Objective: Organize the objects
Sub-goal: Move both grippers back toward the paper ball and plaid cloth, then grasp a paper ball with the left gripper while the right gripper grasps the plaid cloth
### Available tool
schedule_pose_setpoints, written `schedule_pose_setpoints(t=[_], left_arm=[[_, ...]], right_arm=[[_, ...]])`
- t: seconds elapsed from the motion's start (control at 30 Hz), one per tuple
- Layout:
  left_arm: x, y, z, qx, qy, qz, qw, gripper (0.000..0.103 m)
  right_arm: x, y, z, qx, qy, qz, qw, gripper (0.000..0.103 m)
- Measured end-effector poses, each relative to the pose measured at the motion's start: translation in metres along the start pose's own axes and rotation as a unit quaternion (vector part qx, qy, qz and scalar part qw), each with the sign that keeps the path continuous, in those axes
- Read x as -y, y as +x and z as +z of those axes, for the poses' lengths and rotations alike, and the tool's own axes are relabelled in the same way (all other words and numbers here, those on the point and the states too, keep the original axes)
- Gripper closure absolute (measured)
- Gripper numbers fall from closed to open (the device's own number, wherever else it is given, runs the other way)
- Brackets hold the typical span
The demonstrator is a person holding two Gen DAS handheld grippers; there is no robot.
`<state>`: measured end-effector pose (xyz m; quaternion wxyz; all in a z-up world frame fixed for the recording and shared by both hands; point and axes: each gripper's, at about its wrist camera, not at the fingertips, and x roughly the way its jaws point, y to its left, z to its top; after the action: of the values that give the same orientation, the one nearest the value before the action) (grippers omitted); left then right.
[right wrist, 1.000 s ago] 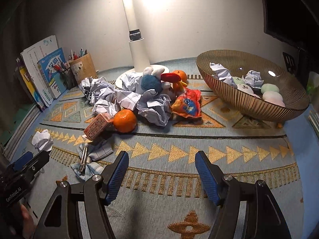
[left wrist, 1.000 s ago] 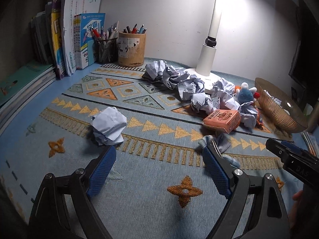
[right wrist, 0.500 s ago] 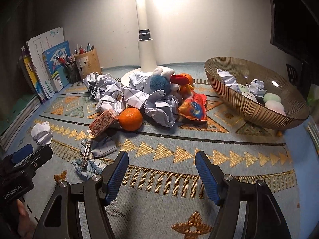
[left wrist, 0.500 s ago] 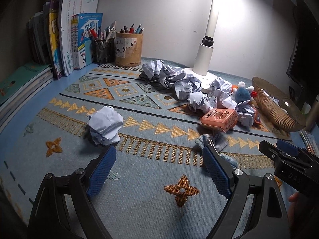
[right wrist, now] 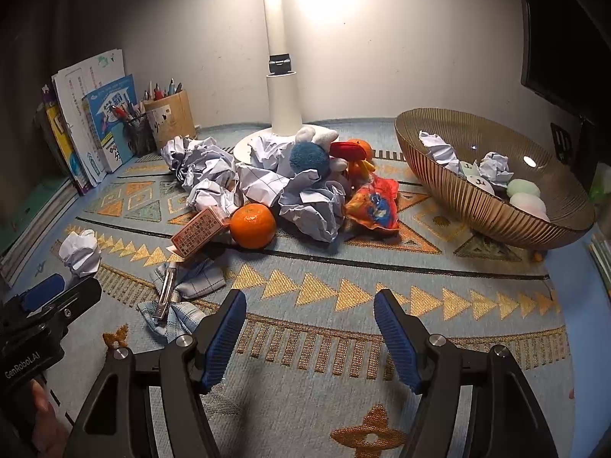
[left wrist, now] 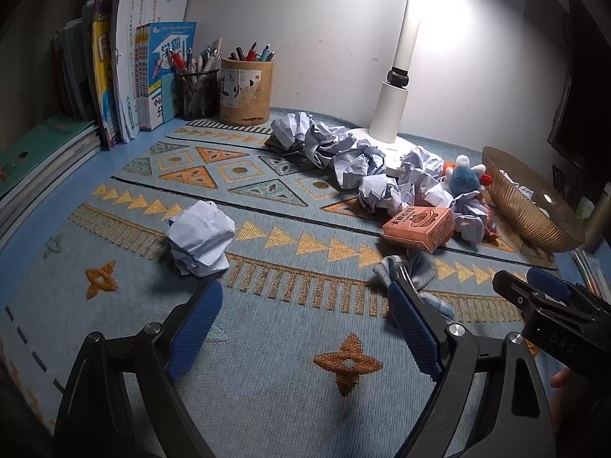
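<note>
On the table, paper ball (left wrist: 200,237): we judge it light, crushable; pinch its middle.
Left tool (left wrist: 305,328): wide, empty.
Right tool (right wrist: 309,337): wide, empty.

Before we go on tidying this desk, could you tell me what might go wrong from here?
1. The orange touches the orange box and crumpled paper; pulling either away may send it rolling.
2. The metal hair clip lies on a checked cloth, so the fingers may pinch fabric along with it.
3. The ribbed bowl sits tilted near the mat's edge; dropping things in hard could rock it.
</note>
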<state>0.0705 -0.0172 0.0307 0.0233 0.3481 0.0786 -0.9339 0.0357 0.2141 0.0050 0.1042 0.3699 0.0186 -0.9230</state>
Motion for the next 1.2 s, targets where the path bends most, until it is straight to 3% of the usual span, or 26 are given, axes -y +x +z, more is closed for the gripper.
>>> schedule_pose_setpoints(t=[0.13,0.2,0.33,0.47,0.53,0.63,0.8,0.97,1.07,1.13,1.2], left_arm=[[-0.017,-0.004,0.003,-0.005,-0.026,-0.009,0.9996,0.015],[-0.030,-0.007,0.005,0.000,-0.021,0.015,0.9997,0.015],[-0.070,-0.007,0.017,-0.006,-0.033,0.038,0.9987,0.015],[-0.097,0.005,0.028,-0.031,-0.042,0.025,0.9983,0.015],[-0.096,0.018,0.032,-0.049,-0.026,0.019,0.9983,0.015],[-0.083,0.041,0.040,-0.063,0.011,0.038,0.9972,0.015],[-0.071,0.065,0.043,-0.079,0.028,0.046,0.9954,0.016],[-0.069,0.066,0.042,-0.075,0.034,0.056,0.9950,0.040],[-0.067,0.064,0.043,-0.070,0.042,0.060,0.9949,0.042],[-0.063,0.062,0.043,-0.063,0.052,0.063,0.9947,0.043],[-0.059,0.061,0.041,-0.061,0.063,0.067,0.9939,0.047]], right_arm=[[0.000,-0.001,0.001,0.003,0.000,0.000,1.000,0.035],[-0.003,-0.002,0.002,0.003,-0.003,0.007,1.000,0.035],[-0.022,-0.003,0.006,-0.004,-0.020,0.039,0.999,0.035],[-0.051,0.006,0.010,-0.032,-0.027,0.090,0.995,0.035],[-0.064,0.019,0.009,-0.059,-0.031,0.094,0.993,0.035],[-0.075,0.038,0.007,-0.085,-0.033,0.089,0.992,0.035],[-0.080,0.050,0.011,-0.099,-0.037,0.082,0.991,0.035],[-0.089,0.052,0.010,-0.097,-0.064,0.063,0.991,0.036],[-0.095,0.050,0.008,-0.092,-0.083,0.056,0.991,0.048],[-0.099,0.047,0.007,-0.089,-0.092,0.060,0.990,0.065],[-0.103,0.043,0.004,-0.086,-0.105,0.061,0.989,0.073]])
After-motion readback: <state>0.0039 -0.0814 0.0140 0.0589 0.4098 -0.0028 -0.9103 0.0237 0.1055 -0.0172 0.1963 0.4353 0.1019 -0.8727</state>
